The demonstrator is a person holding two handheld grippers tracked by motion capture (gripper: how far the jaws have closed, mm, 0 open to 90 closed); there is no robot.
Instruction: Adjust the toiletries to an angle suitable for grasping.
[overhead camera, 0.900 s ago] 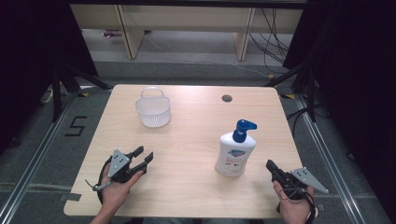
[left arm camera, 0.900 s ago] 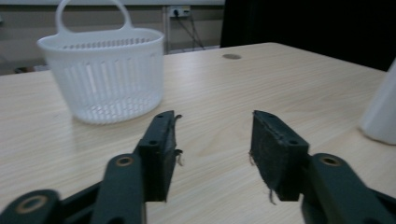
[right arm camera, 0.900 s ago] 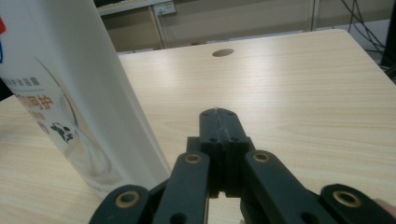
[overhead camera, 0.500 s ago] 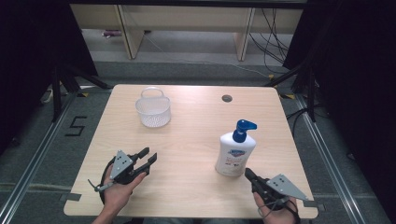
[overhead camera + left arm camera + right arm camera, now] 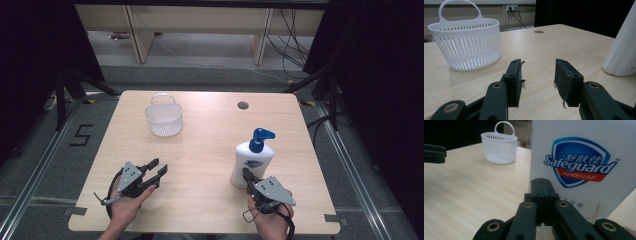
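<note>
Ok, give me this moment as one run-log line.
right gripper: shut, tips at soap bottle base | left gripper: open, idle | basket: empty, far left of table

A lab-like recording room is showing here: black curtains (image 5: pixel 30 60) hanging around the tabletop (image 5: pixel 210 145), floor rails (image 5: pixel 40 165), loose cables (image 5: pixel 295 35).

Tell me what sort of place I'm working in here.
Most likely a lab or recording bay, not a home: a bare wooden table with a cable hole, black curtains at both sides, loose cables on the floor, and a taped "5" beside the table.
</note>
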